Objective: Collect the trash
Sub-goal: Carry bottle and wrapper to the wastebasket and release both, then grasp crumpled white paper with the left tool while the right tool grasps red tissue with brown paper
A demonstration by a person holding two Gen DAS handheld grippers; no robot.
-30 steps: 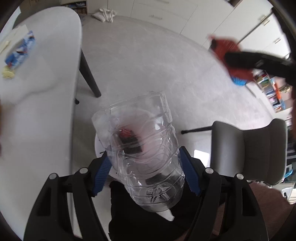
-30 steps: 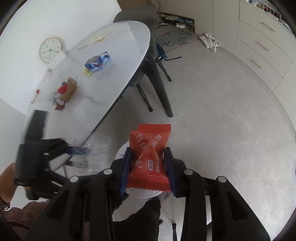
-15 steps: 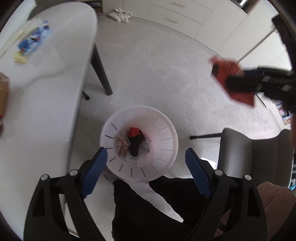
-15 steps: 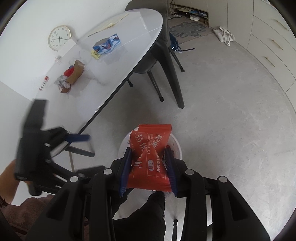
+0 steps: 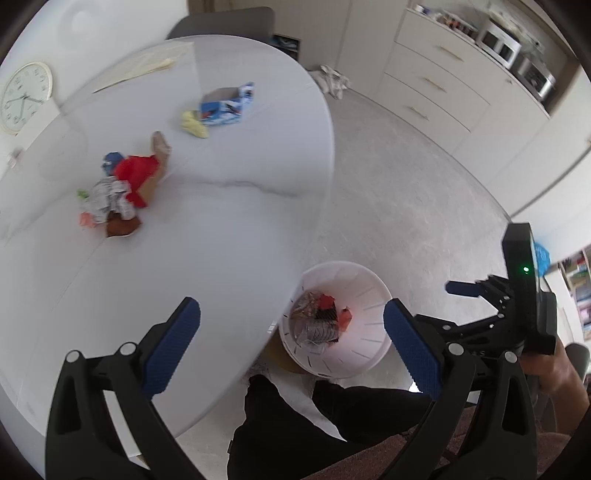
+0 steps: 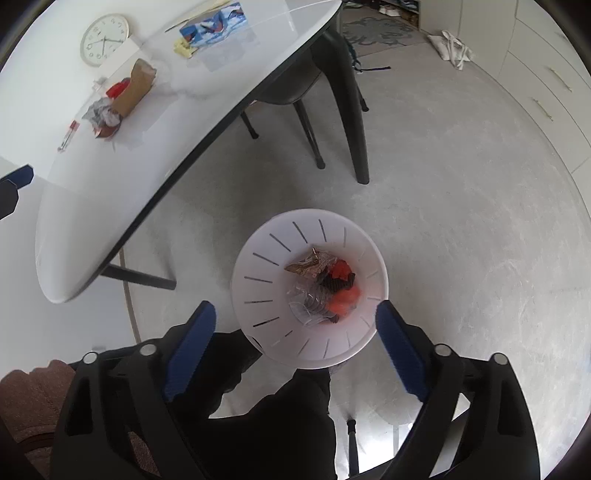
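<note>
Through the left wrist camera I see my left gripper (image 5: 291,334) spread wide with nothing between its blue pads (image 5: 173,349); its jaws have just been opening. Under the left pad lies the white surface (image 5: 221,240), and beyond the right pad, down on the floor (image 5: 406,192), stands the white bin (image 5: 369,354). In the bin I can make out a clear crushed bottle (image 5: 317,330) and a red wrapper (image 5: 345,314) among darker scraps. Far ahead and to the left on the surface sits a pile of trash (image 5: 118,192) with red, grey and brown pieces, and beyond it a blue box (image 5: 225,105) with a yellow scrap (image 5: 194,123) just beside it. To the right of my gripper I see the right gripper (image 5: 476,291), held by a hand (image 5: 554,373).

Through the right wrist camera my right gripper (image 6: 295,332) also stands wide apart and empty; its jaws have just been opening. The bin (image 6: 266,295) sits directly ahead between the pads (image 6: 190,343), on the floor (image 6: 461,221). The red wrapper (image 6: 345,301) lies inside it, touching the bottle (image 6: 312,299), a tan wrapper (image 6: 308,266) and black scraps. The surface (image 6: 166,140) stretches ahead to the left, with the trash pile (image 6: 118,99) and blue box (image 6: 212,24) well apart from the bin. A wall clock (image 6: 104,38) shows past them. A blue pad of the left gripper (image 6: 18,177) pokes in at the far left edge.
</note>
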